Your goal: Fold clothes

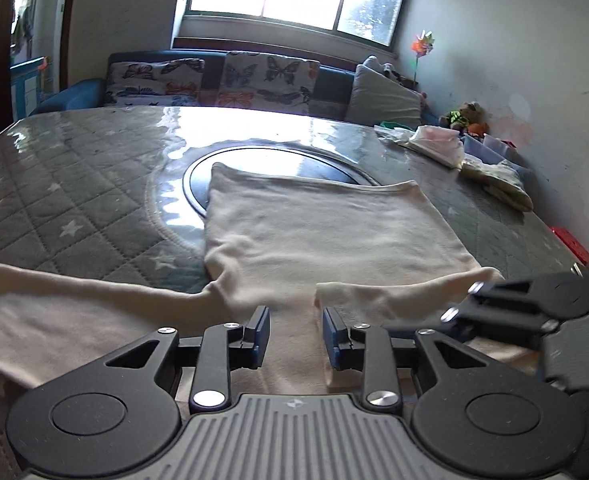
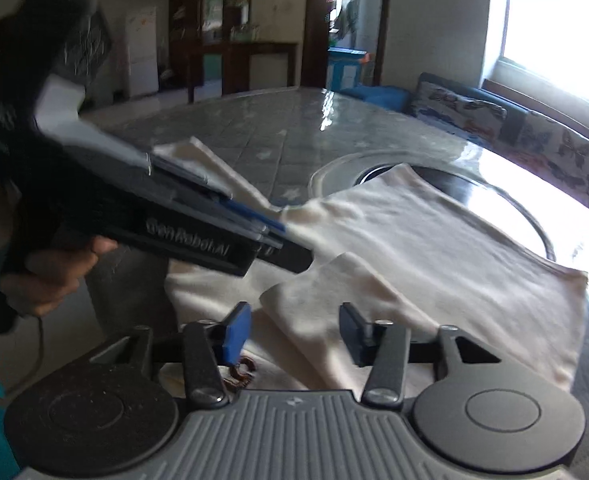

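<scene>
Cream cotton long-sleeved top [image 1: 326, 232] lies flat on the grey quilted star-print table cover under clear glossy plastic [image 1: 74, 184], its body spread over the dark round inset plate [image 1: 198, 184] at the table centre. One sleeve [image 1: 54, 312] trails toward the left table edge; the other sleeve [image 2: 334, 304] is already turned in over the body.

Left gripper [image 1: 296, 334]: blue pads apart, nothing between them, poised just above the near edge of the garment. Right gripper [image 2: 294, 330]: pads likewise spread, empty, low over the folded sleeve.

Judged step: folding the trailing sleeve inward. Procedure:
1. Pinch the sleeve near its cuff, taking both fabric layers.
2. Lift only enough to clear the body cloth; the plastic surface looks slippery, so the body is likely to slide if dragged.
3. Lay the sleeve straight across the body and release once it is flat.
4. Hold the shoulder seam down with the other gripper if the body shifts.

Clearance: open table surface lies left and beyond the garment. Small folded garments [image 1: 490, 172] sit near the right wall, well apart. The two grippers work close together; keep their paths separate.
</scene>
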`<move>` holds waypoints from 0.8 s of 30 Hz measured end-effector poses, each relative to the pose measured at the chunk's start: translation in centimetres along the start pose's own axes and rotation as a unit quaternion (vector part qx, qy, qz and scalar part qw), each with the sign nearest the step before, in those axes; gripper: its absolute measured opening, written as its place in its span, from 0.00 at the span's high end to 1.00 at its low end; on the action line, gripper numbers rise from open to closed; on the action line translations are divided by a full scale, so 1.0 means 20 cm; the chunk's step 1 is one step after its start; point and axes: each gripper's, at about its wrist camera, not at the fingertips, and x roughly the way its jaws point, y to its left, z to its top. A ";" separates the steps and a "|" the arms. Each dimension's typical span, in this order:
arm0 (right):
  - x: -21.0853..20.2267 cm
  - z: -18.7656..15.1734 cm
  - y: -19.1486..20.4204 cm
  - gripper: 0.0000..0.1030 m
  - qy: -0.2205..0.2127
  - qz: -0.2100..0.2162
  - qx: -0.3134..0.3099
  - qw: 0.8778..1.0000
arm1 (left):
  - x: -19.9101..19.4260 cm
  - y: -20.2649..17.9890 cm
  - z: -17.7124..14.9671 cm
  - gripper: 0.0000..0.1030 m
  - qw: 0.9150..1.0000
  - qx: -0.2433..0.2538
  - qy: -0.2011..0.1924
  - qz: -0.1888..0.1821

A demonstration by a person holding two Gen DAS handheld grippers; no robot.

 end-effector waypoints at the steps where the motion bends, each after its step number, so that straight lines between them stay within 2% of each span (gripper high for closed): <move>1: 0.02 0.00 0.01 0.70 0.002 -0.004 -0.004 1.000 | 0.00 0.01 0.00 0.66 1.000 -0.003 -0.001 0.002; 3: 0.02 -0.01 0.01 0.90 -0.003 -0.013 -0.001 1.000 | -0.01 0.02 0.00 0.63 1.000 -0.010 -0.004 0.004; 8: -0.18 -0.05 -0.10 0.96 -0.040 -0.066 0.028 0.997 | -0.02 0.02 0.01 0.56 1.000 -0.015 -0.014 0.002; 12: -0.44 -0.13 -0.28 0.96 -0.078 -0.148 0.076 0.983 | -0.01 -0.04 0.02 0.53 1.000 -0.001 -0.011 -0.011; 13: -0.53 -0.16 -0.34 0.96 -0.088 -0.181 0.091 0.975 | 0.00 -0.06 0.01 0.52 1.000 0.006 -0.008 -0.015; 16: -0.68 -0.25 -0.46 0.96 -0.093 -0.241 0.121 0.958 | 0.03 -0.14 0.00 0.48 0.999 0.024 0.001 -0.029; 18: -0.79 -0.34 -0.56 0.96 -0.084 -0.296 0.142 0.941 | 0.05 -0.19 0.00 0.48 0.999 0.035 0.006 -0.036; 20: -0.84 -0.42 -0.61 0.96 -0.070 -0.329 0.154 0.929 | 0.06 -0.23 -0.01 0.47 0.998 0.045 0.013 -0.044; 22: -0.89 -0.54 -0.68 0.96 -0.044 -0.367 0.176 0.912 | 0.08 -0.26 -0.03 0.46 0.997 0.059 0.018 -0.046; 24: -0.92 -0.64 -0.72 0.91 -0.017 -0.394 0.189 0.899 | 0.08 -0.29 -0.04 0.45 0.996 0.072 0.022 -0.045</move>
